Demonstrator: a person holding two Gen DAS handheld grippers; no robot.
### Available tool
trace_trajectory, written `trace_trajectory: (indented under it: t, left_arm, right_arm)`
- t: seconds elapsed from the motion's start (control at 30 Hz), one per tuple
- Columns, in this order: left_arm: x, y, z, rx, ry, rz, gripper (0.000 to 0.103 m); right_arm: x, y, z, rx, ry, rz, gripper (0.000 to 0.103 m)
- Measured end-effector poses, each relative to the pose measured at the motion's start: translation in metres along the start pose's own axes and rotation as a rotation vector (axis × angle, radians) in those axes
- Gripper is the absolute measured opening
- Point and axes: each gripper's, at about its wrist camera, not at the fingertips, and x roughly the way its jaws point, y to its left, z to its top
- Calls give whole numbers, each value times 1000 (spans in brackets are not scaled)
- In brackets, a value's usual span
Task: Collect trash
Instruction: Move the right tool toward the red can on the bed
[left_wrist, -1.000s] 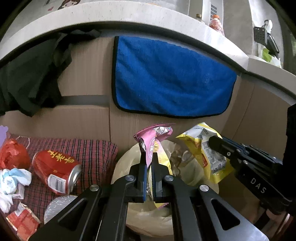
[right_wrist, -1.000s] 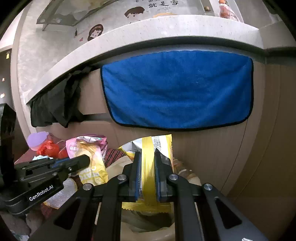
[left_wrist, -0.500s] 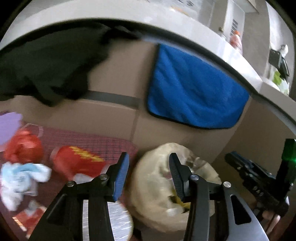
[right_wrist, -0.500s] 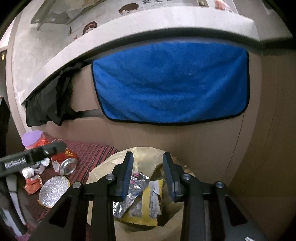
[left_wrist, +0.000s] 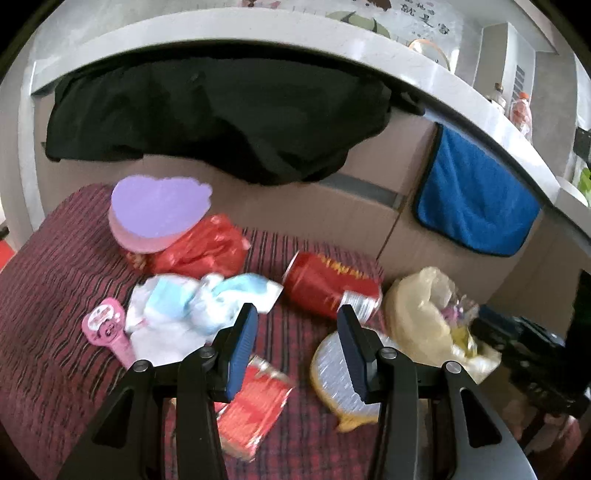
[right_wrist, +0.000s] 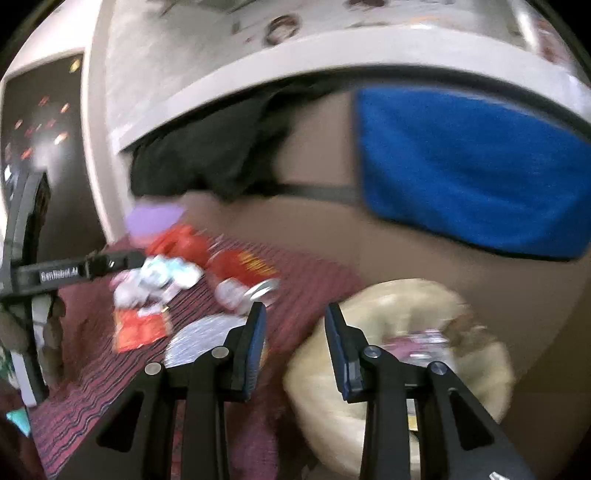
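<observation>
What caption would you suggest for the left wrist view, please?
Open left gripper above a checked cloth strewn with trash: red can, wrappers, crumpled tissue; trash bag at right.

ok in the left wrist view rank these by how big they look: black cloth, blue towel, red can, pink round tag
1. black cloth, plainly the largest
2. blue towel
3. red can, lying on its side, nearer the camera than the towel, so this order is by look only
4. pink round tag, smallest
</observation>
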Motion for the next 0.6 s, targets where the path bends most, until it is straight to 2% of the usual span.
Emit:
trace_trajectory:
  t: [0.07,0.23,0.37,0.6]
  left_arm:
    - [-1,6,-5,9,18,-13,46]
    - [0,22,-12,-2,56,-63,46]
    - [1,36,-20,-13,81,-64,46]
    - [-9,73,-31,-90,88,-40,46]
  right_arm:
    - [19,19,-2,-27,38,56,31]
    - [53,32,-8,-7,108,87,31]
    - [75,29,-17,18,164,71,31]
    - [94,22,-28,84,228,62,31]
